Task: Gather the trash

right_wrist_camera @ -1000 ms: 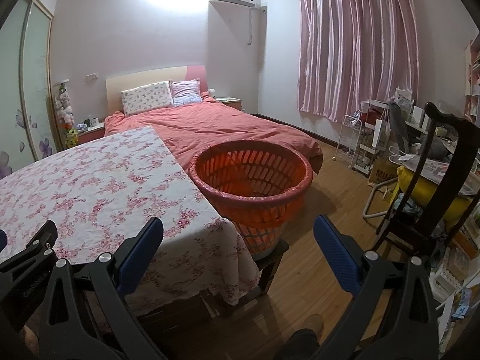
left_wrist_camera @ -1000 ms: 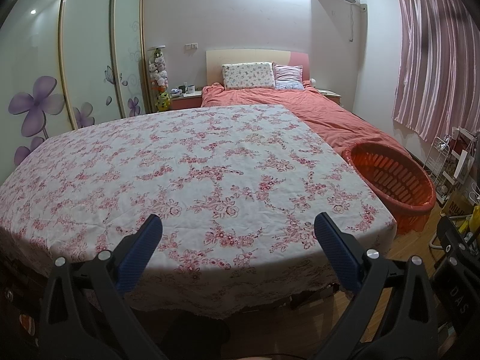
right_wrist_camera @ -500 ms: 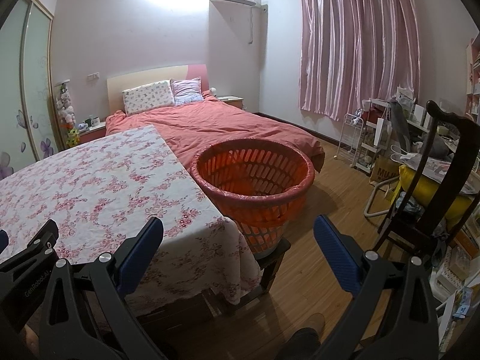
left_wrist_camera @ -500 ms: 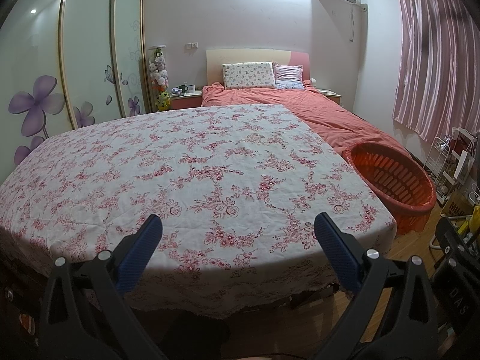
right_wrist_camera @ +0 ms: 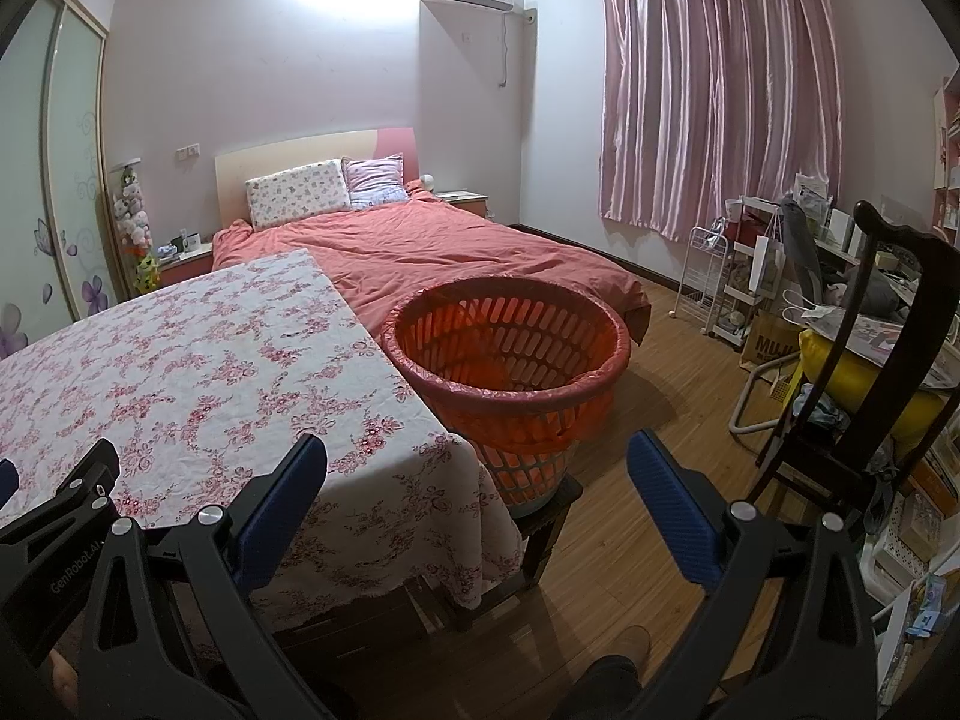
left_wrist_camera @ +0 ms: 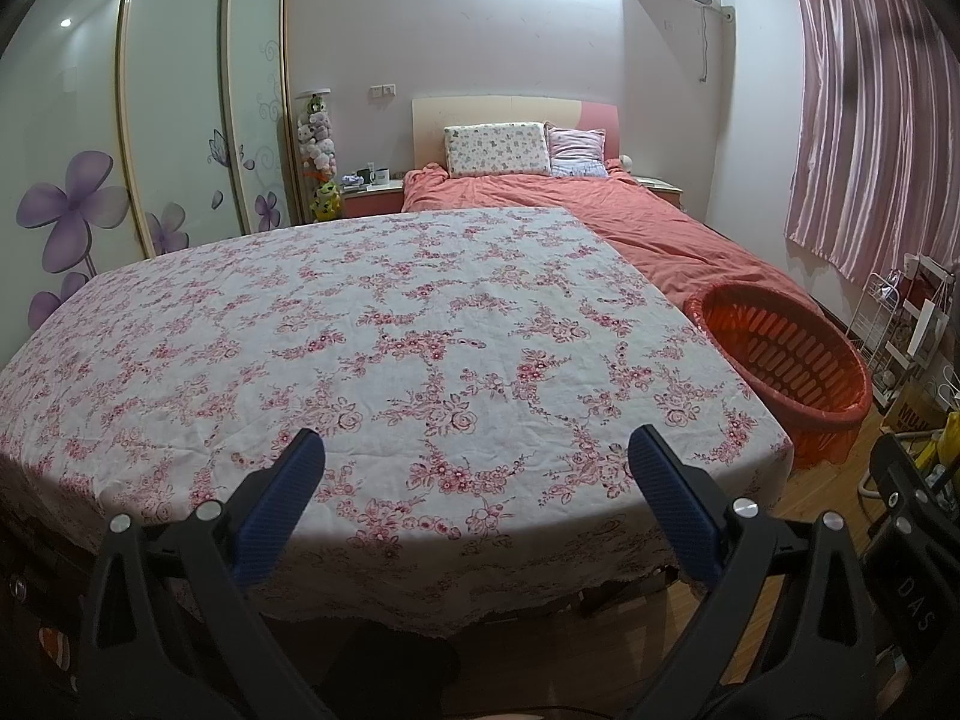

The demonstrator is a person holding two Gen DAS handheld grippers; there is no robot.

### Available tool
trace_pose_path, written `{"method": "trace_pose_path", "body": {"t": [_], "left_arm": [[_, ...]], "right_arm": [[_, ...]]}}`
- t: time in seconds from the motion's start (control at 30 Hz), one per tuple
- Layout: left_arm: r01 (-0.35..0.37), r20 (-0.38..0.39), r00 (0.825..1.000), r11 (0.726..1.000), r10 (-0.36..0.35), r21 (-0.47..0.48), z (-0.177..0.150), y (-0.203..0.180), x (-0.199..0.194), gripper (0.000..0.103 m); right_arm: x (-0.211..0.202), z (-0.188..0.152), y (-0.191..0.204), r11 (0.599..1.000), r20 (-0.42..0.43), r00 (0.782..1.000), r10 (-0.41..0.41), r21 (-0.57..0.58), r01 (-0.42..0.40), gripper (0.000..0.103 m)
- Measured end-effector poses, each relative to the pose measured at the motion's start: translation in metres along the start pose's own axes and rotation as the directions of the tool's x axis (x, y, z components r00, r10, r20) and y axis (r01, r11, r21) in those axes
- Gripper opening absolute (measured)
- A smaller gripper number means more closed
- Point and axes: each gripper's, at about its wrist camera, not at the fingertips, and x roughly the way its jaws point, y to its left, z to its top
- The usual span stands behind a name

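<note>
Left gripper (left_wrist_camera: 474, 468) jaws wide apart, holding nothing, over near edge of floral-clothed surface (left_wrist_camera: 390, 324). Right gripper (right_wrist_camera: 477, 474) likewise spread and unloaded, over the surface's right corner. Orange slatted basket (right_wrist_camera: 510, 360) with red liner stands on a dark stool just beside that corner, bed (right_wrist_camera: 432, 246) behind. No trash discernible on the cloth.

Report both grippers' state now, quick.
Left gripper: open, holding nothing, over the table.
Right gripper: open, holding nothing, near the basket.
</note>
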Motion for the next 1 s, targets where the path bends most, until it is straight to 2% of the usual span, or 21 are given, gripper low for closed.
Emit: {"method": "trace_pose_path", "body": {"t": [1.0], "left_arm": [[0.000,-0.006,1.000,1.000,0.000,-0.002,-0.0033,0.0000,-0.0002,0.099]], "right_arm": [[0.0001,0.0013,-0.0014,1.000,-0.001,1.000,0.000,0.002,0.000,0.099]]}}
